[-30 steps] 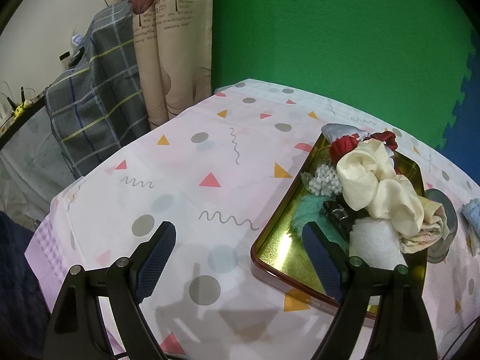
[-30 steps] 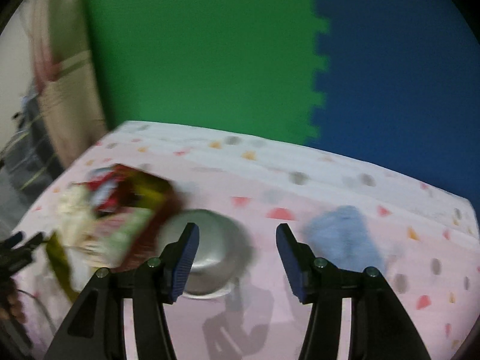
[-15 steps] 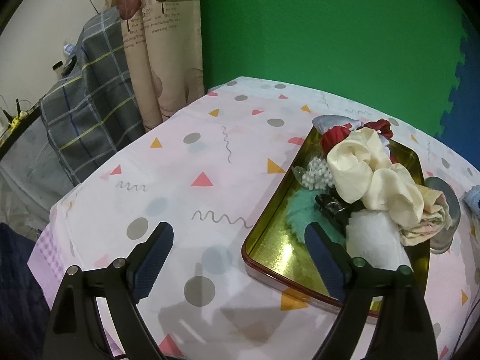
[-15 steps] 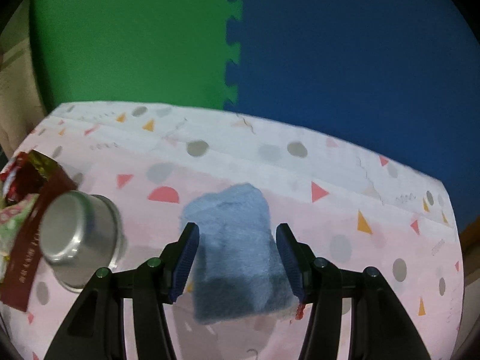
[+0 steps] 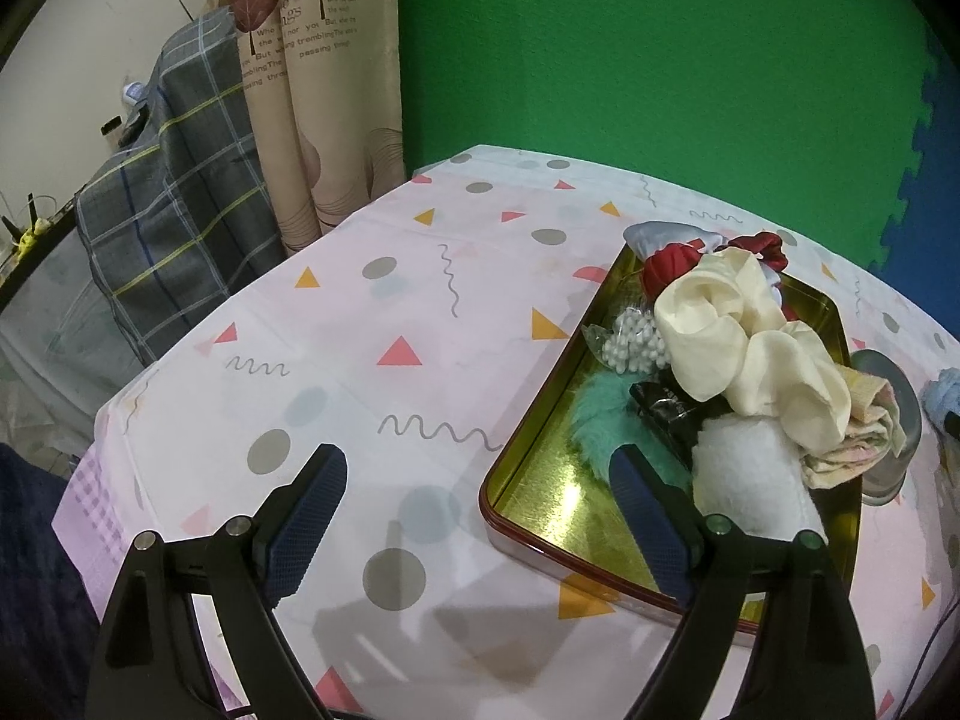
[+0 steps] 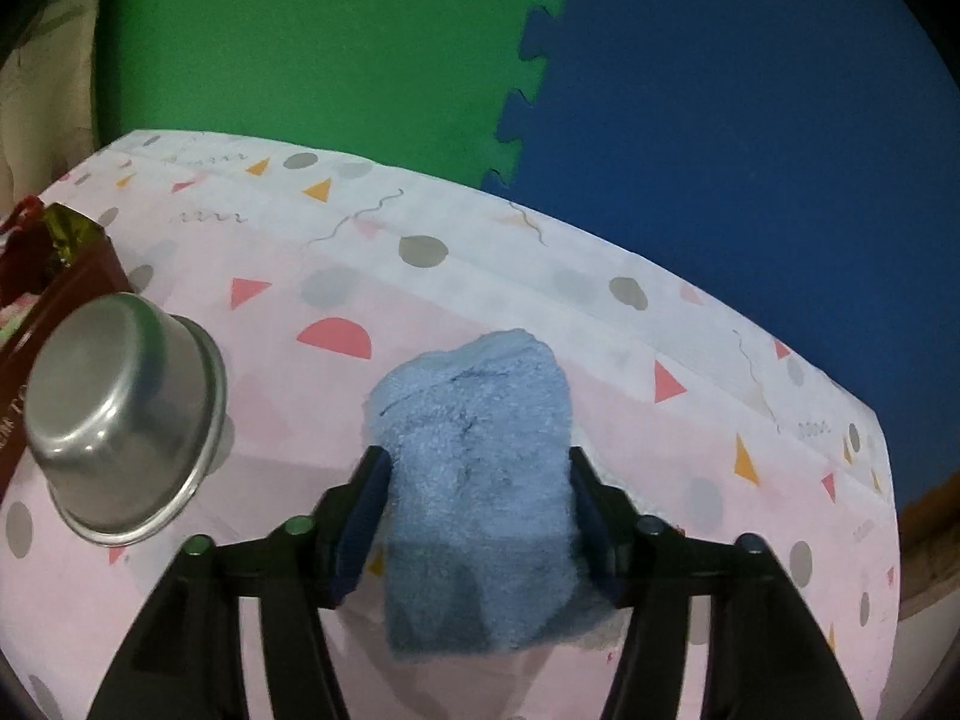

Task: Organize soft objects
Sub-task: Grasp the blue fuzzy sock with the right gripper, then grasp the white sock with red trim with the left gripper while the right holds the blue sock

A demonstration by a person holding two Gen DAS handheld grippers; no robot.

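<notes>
Most soft stuff's already piled in the gold tin tray (image 5: pixel 528 498), my left gripper (image 5: pixel 474 516) hangs wide apart and empty, and my right gripper (image 6: pixel 477 516) is closing around the blue fluffy towel (image 6: pixel 480 456) left on the tablecloth (image 6: pixel 690 420).

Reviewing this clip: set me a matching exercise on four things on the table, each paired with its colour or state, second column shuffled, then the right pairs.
Column one:
1. tray
2. fluffy towel
3. metal bowl
4. left gripper

Column two:
A. upside down on the tablecloth, beside the tray
B. open, nothing between its pads
C. gold inside, piled with soft things
D. light blue, between the closing jaws of the right gripper

Pairs: 1-C, 2-D, 3-A, 4-B
</notes>
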